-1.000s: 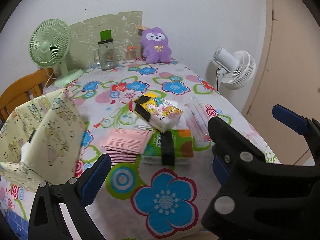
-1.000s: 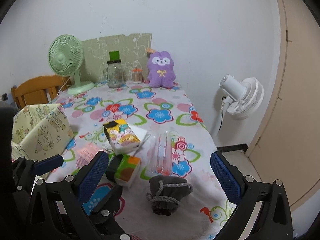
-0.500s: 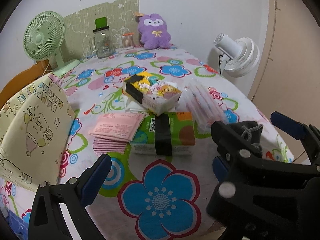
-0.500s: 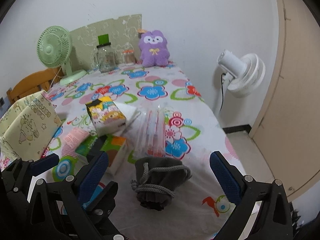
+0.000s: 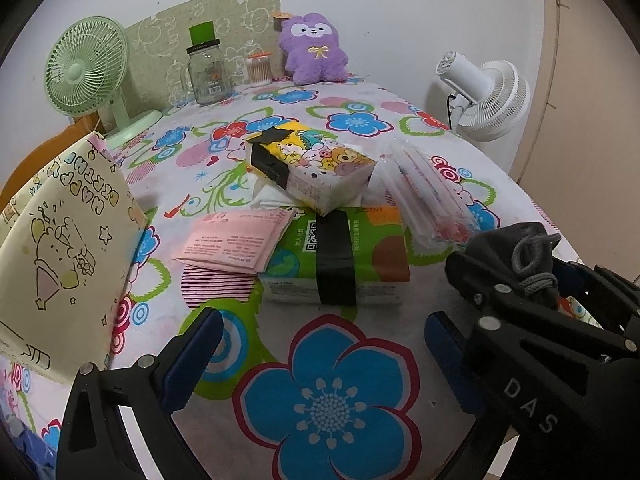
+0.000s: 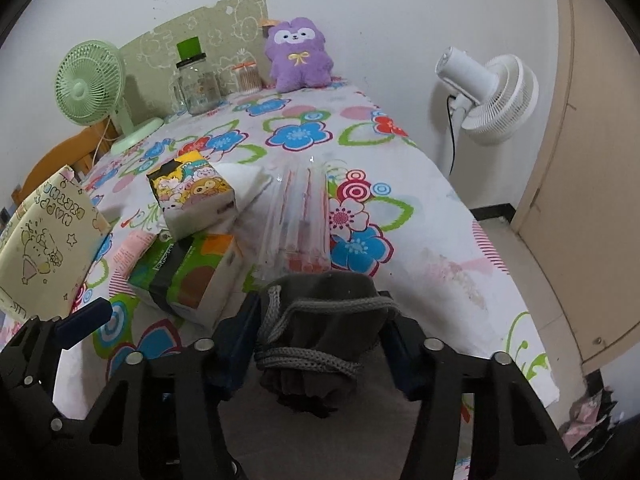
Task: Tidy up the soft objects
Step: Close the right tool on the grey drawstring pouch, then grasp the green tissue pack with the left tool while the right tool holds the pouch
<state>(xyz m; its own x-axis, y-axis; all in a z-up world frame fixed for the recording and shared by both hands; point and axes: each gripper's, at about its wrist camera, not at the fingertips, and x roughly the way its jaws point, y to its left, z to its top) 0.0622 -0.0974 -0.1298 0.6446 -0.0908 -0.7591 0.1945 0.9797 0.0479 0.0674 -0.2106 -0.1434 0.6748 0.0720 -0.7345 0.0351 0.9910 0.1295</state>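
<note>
My right gripper [image 6: 320,332] is shut on a grey drawstring pouch [image 6: 328,320] at the table's near right edge; the pouch also shows in the left wrist view [image 5: 516,248]. My left gripper [image 5: 320,340] is open and empty above the near edge of the flowered tablecloth [image 5: 328,400]. Ahead lie a green tissue pack [image 5: 340,260], a cartoon tissue pack [image 5: 312,164] on top of it, a pink packet [image 5: 236,240] and a clear bag of pink items [image 5: 428,200]. A yellow gift bag [image 5: 60,256] stands at the left. A purple plush [image 5: 312,50] sits at the far wall.
A green desk fan [image 5: 86,72], a glass jar [image 5: 206,72] and a cotton swab pot [image 5: 259,69] stand at the back. A white floor fan [image 5: 484,96] stands right of the table. A wooden chair [image 6: 68,156] is at the left.
Both grippers moved forward and down toward the table. My right gripper closed around the grey pouch, which lay loose between its open fingers before.
</note>
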